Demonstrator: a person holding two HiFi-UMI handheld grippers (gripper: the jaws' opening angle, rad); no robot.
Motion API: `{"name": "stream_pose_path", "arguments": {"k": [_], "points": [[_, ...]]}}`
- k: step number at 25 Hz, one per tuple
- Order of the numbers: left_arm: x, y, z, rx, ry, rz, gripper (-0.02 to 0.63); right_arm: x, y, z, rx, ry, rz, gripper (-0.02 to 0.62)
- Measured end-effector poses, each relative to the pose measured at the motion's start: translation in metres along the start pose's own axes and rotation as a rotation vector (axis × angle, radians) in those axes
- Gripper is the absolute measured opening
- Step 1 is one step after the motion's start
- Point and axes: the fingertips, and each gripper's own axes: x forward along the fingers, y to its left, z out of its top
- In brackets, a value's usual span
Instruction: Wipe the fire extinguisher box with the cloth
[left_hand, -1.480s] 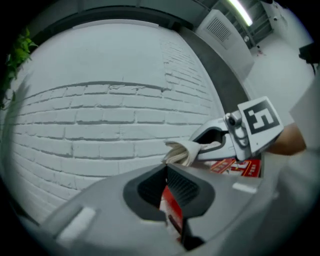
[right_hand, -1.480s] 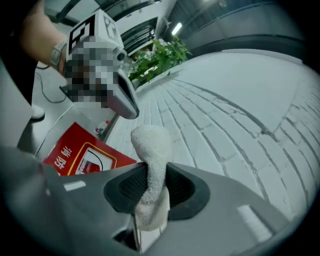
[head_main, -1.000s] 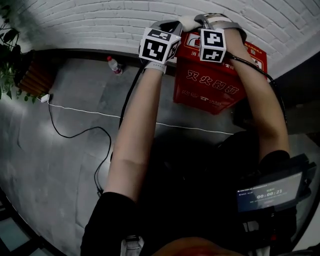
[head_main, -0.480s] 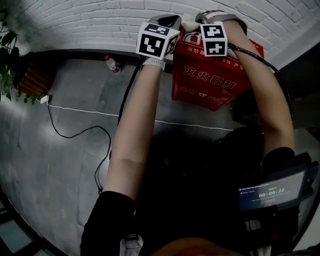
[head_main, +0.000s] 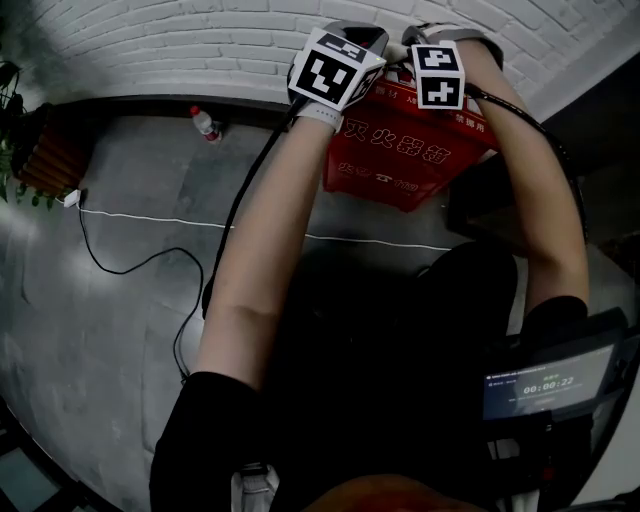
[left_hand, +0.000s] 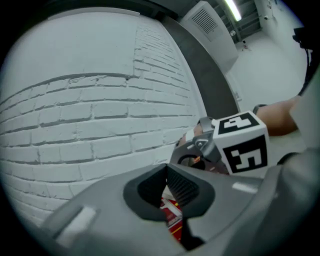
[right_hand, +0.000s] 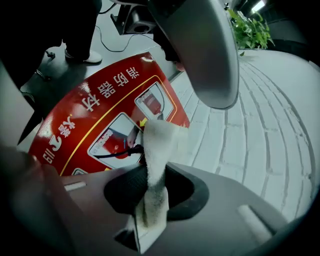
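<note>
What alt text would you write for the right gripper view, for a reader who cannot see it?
The right tongs are shut on a white cloth, whose free end lies at the edge of a red box with printed labels. A white brick wall stands just behind the box.

The left arm (head_main: 265, 230) and the right arm (head_main: 535, 190) are seen bare below short dark sleeves and are stretched well forward, drawn in toward each other so that the two wrists are held close side by side at the top of the head view. The left gripper (left_hand: 167, 186) is held with its jaws brought together and nothing caught between them. The right gripper (right_hand: 150, 194) is clamped on a white cloth (right_hand: 159, 145), which is pinched between the pads and is seen sticking out beyond them.
</note>
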Motion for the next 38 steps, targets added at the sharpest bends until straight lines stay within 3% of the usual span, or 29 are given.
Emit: {"name": "stream_pose_path", "arguments": {"k": [8,20,30,38], "points": [[0.024,-0.047,0.008,0.037,0.015,-0.058,0.000,-0.017,0.025,-0.035,0.019,0.037,0.023,0.089],[0.057,-0.079,0.024,-0.103,-0.052,-0.001,0.000,-0.035,0.070,-0.106,0.069,0.117,0.059,0.089],[0.085,-0.147,0.039,-0.094,-0.123,-0.037,0.000,-0.056,0.115,-0.159,0.111,0.183,0.075,0.089],[0.082,-0.167,0.041,-0.074,-0.125,-0.055,0.000,-0.075,0.142,-0.199,0.097,0.265,0.112,0.087]]}}
